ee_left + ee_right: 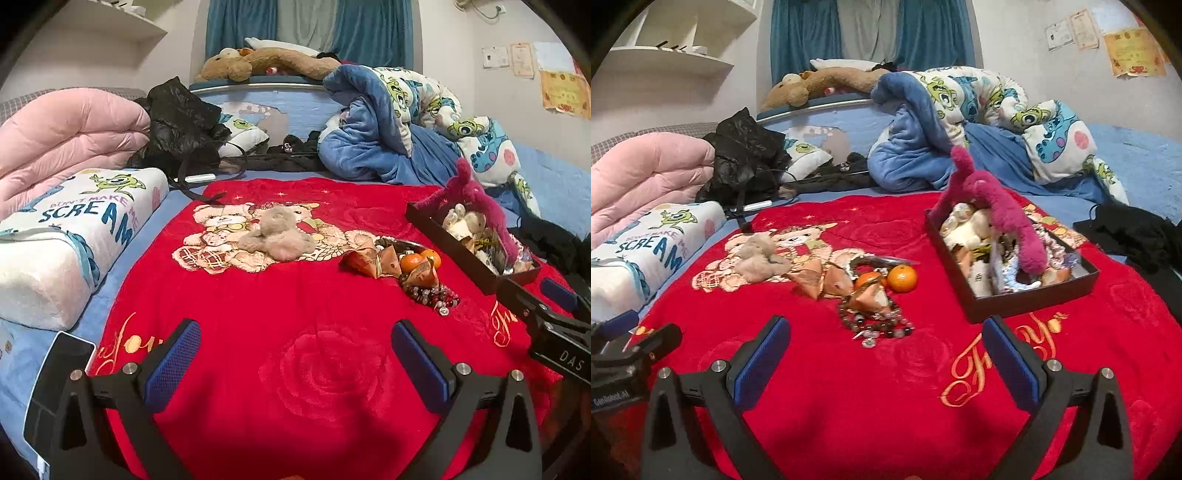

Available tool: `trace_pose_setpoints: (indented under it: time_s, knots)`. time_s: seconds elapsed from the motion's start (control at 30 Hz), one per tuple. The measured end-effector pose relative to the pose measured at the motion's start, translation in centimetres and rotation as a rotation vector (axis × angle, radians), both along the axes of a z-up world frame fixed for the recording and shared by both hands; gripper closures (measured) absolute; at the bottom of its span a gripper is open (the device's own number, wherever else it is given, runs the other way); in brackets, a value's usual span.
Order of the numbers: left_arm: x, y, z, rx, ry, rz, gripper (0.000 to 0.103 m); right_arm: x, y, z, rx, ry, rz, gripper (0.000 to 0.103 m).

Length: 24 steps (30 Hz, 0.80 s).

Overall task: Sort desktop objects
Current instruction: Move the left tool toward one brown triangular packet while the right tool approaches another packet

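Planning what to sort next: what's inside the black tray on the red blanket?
The black tray holds a magenta plush toy draped over cream-coloured plush toys and other small items. Whatever lies beneath them is hidden.

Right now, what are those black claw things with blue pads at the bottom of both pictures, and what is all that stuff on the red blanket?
Those claws are two grabbing tools, one in each of a person's hands. Each has a small camera looking out between its fingers, so you get two pictures of one bed. One picture comes from the left gripper, the other from the right gripper. Both are wide open and hold nothing.

On the red blanket lie a fluffy grey toy, two oranges, some folded paper packets and a string of beads. To the right sits a black tray already filled with small toys, with a long pink plush toy arching over it.
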State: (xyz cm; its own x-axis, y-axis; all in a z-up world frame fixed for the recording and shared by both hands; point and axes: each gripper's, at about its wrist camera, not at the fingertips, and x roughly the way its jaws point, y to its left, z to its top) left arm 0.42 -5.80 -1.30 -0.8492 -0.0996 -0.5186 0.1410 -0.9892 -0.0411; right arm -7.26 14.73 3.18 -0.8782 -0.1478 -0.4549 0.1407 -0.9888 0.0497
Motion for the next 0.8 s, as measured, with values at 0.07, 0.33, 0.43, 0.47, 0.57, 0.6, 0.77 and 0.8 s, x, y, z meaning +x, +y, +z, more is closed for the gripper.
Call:
trace_pose_setpoints:
  time_s: [0.07,0.33,0.43,0.47,0.57,0.6,0.77,0.8]
  knots:
    - [0.0,0.0,0.0,-0.01,-0.004,0.001,0.0,-0.1,-0.5,0.0,-0.001,-0.001,0.005,0.0]
    - [-0.2,0.3,-0.2,-0.027,-0.006,-0.01,0.0,-0.6,-1.5,-0.6,0.017,-0.033,-0.001,0.0]
    - [-0.5,0.2,-0.3,-0.024,-0.011,-0.008,0.0,-0.9,-1.4,-0.7,0.011,-0.05,0.002,0.0]
    - [-0.5,0.2,-0.4,-0.025,-0.014,-0.005,0.0,-1.0,-1.2,-0.8,0.001,-0.056,0.003,0.0]
    - [-0.8,0.1,-0.6,-0.021,-0.023,-0.007,0.0,-1.1,-1.0,-0.8,-0.032,-0.063,0.008,0.0]
    - [-0.8,0.1,-0.7,-0.022,-0.024,-0.007,0.0,-1.1,-1.0,-0.8,-0.041,-0.064,0.011,0.0]
    - [-1.4,0.2,-0.9,-0.017,-0.032,-0.01,0.0,-1.6,-1.1,-1.0,-0.065,-0.071,0.021,0.0]
    - [-1.7,0.2,-0.8,-0.016,-0.031,-0.012,0.0,-1.8,-1.1,-1.0,-0.07,-0.072,0.021,0.0]
